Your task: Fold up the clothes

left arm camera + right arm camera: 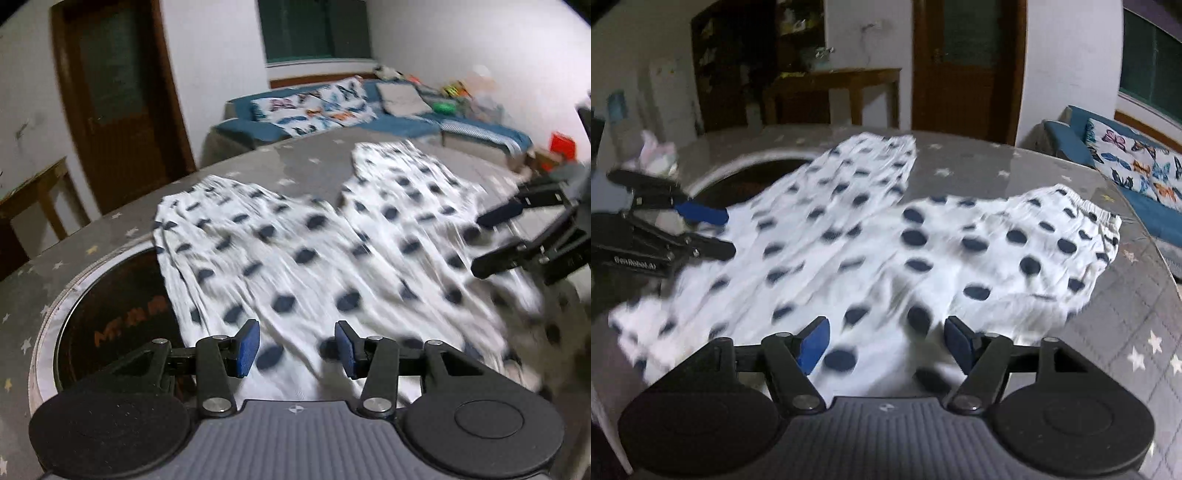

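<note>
- Left wrist view: my left gripper (297, 349) has its jaws spread, nothing between the blue pads. Below and ahead lies the polka-dot shorts (314, 251), flat on the grey star-print tablecloth (110, 229). The waist end is nearest me and the two legs run away toward the sofa (332, 110), so the long axis points straight ahead.
- Same view: the right gripper (487, 240) comes in from the right edge, jaws apart, over the right leg's side. The left leg partly overlaps a dark round recess (110, 314) in the table.
- Right wrist view: my right gripper (884, 347) is also parted and empty, just above the near hem. The left gripper (713, 230) sits at far left, open, at the cloth's edge.
- Only this view shows the elastic cuff (1086, 206) of the right leg clearly; it's sharper here.
- Judgement: both grippers look about equally near the waist. The cloth is blurred, so I cannot tell whether either touches it.
</note>
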Available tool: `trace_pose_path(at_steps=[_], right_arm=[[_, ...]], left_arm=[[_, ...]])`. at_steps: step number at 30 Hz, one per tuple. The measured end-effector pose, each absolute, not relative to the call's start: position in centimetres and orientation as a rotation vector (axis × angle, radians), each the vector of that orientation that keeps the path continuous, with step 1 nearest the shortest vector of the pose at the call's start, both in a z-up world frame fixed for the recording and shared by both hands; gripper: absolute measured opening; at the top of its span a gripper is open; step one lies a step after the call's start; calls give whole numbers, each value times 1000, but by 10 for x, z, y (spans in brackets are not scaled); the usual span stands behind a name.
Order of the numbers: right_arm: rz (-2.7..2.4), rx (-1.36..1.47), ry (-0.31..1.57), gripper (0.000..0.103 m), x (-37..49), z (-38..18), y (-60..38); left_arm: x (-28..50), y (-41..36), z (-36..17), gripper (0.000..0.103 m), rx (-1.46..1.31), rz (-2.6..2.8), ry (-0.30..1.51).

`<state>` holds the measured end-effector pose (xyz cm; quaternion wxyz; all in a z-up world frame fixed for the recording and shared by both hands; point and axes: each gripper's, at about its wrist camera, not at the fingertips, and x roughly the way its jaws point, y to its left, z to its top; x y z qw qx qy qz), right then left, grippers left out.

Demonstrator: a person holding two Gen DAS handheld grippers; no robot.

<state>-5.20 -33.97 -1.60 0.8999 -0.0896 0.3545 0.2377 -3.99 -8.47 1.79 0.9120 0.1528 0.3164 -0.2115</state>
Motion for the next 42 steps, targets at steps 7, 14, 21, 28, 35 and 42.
trace_pose_path(at_steps=[7, 14, 21, 28, 35, 42], right_arm=[[478, -196, 711, 75, -91, -20, -341], [489, -203, 723, 77, -110, -18, -337], [508, -191, 750, 80, -117, -15, -340], [560, -212, 785, 80, -120, -5, -341], [535, -155, 745, 80, -97, 10, -355], [488, -136, 725, 80, -61, 4, -364]], left_arm=[[-64, -72, 12, 48, 306, -447, 658], [-77, -55, 17, 48, 276, -443, 667], [-95, -41, 19, 48, 241, -439, 685], [-94, -38, 26, 48, 251, -462, 723], [-80, -37, 44, 48, 251, -467, 704], [-54, -41, 47, 48, 193, -430, 676]])
